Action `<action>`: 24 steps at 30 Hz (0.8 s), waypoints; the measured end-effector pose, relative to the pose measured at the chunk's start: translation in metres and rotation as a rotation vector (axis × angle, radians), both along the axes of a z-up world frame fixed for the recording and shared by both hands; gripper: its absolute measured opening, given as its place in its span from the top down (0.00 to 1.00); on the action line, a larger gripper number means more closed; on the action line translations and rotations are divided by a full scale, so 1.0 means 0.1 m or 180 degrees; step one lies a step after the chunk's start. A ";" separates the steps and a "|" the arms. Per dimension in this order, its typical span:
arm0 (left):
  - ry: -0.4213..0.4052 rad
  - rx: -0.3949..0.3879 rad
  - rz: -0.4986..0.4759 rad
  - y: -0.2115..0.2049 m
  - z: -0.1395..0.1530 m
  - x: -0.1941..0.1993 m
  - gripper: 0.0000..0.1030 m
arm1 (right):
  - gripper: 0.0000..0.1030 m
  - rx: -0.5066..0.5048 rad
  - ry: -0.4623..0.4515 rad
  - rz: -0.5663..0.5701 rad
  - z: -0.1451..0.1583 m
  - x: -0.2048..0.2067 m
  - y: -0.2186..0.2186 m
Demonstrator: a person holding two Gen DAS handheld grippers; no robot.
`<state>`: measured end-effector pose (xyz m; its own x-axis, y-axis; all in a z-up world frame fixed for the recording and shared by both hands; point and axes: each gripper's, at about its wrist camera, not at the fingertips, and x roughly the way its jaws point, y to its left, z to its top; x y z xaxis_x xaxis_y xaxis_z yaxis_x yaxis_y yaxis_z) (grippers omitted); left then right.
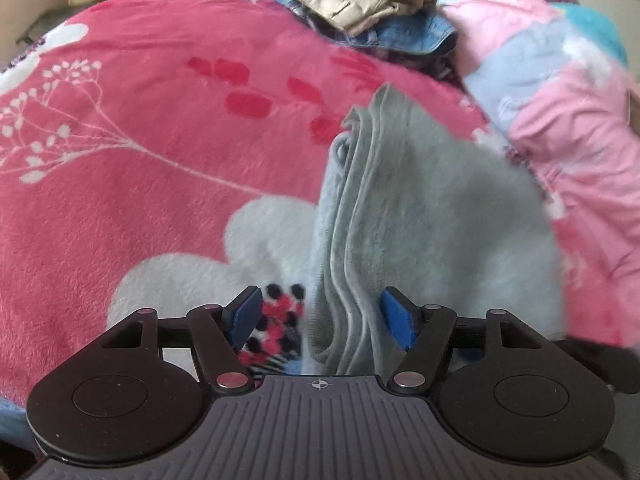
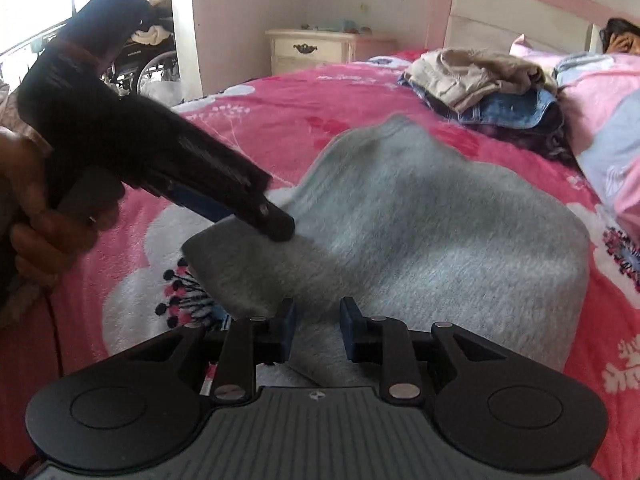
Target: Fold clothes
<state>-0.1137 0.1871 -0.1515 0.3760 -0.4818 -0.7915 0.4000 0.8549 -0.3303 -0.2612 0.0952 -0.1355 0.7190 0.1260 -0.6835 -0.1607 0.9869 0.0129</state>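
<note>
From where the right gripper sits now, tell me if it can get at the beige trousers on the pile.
Probably yes. The right gripper hangs over the grey garment; the beige trousers lie uncovered atop the denim far up the bed, nothing between, though it looks a long reach.

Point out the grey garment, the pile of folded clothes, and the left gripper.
grey garment (image 2: 420,220): right wrist view, middle of its top face.
pile of folded clothes (image 2: 480,76): right wrist view, beige piece on top.
left gripper (image 1: 322,320): left wrist view, midway between its fingertips.

A cream nightstand (image 2: 310,49) stands beyond the bed's far edge; a wheelchair (image 2: 154,65) sits left of it by the window.
</note>
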 end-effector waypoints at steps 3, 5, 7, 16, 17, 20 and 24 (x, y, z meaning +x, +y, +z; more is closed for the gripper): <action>0.0007 -0.0049 0.0040 0.08 0.02 0.03 0.35 | 0.74 0.0433 -0.0154 -0.0074 0.18 -0.22 -0.19; -0.0087 -0.0022 0.0040 0.10 0.13 0.02 0.36 | 0.74 0.0477 -0.0251 -0.0231 0.27 -0.38 -0.37; -0.0269 0.0074 0.0036 0.08 0.26 -0.02 0.38 | 0.73 0.0401 -0.0266 -0.0360 0.28 -0.48 -0.51; -0.1126 0.0072 -0.0315 -0.52 0.80 -0.25 0.37 | 0.69 0.0096 -0.0167 -0.0397 0.08 -0.54 -0.55; -0.1142 0.0005 -0.0387 -0.61 0.81 -0.26 0.37 | 0.69 0.0131 -0.0160 -0.0376 0.10 -0.53 -0.57; -0.1142 0.0056 -0.0546 -0.86 0.66 -0.24 0.37 | 0.70 0.0363 -0.0245 -0.0400 0.25 -0.58 -0.75; -0.1161 0.0395 -0.0496 -0.98 0.29 -0.13 0.38 | 0.70 0.0515 -0.0516 -0.0705 0.48 -0.51 -1.10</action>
